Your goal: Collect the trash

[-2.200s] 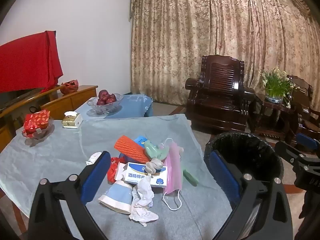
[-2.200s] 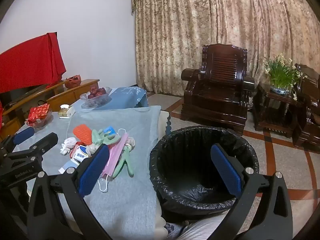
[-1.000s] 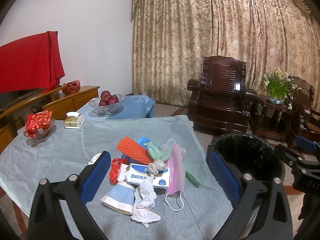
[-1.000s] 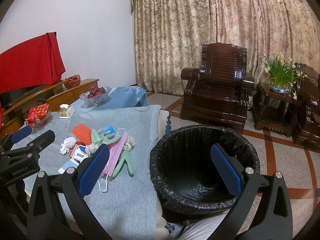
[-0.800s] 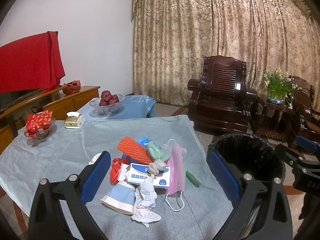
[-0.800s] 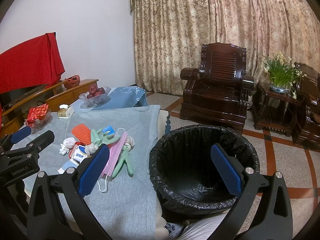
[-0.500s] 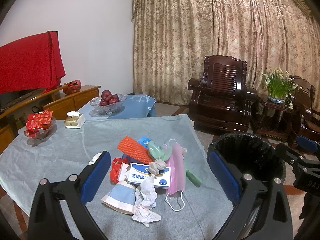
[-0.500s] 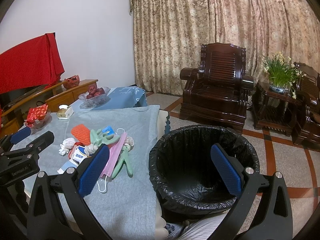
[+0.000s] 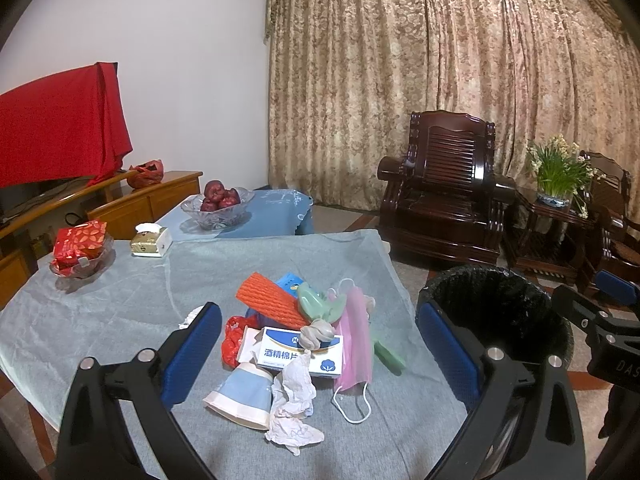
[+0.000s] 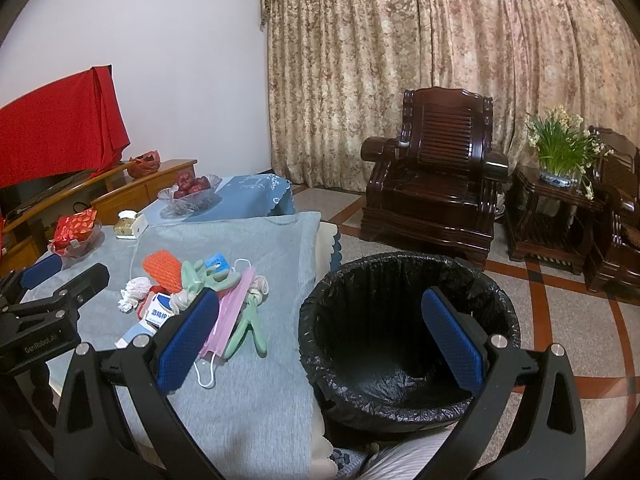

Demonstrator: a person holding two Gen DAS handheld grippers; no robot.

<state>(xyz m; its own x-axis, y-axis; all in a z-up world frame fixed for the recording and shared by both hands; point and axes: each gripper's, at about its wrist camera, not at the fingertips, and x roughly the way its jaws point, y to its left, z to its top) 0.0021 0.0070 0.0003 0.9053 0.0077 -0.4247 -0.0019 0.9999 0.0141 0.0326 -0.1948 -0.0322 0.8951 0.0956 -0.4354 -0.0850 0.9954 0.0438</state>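
Nothing has moved; both grippers' jaws gape wide, empty, trash pile point(image 9: 308, 332) beside bin point(image 10: 408, 336).

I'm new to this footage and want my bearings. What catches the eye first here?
A bright heap of trash on the grey tablecloth: an orange net sleeve, a pink face mask and a crumpled tissue. Beside the table stands an empty bin lined with a black bag. Both grippers hover open, holding nothing.

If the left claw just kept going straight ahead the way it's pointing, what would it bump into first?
Probably the trash pile: the open left gripper points at the white and blue box and crumpled tissue on the table. Depth is unclear, so which comes first is uncertain.
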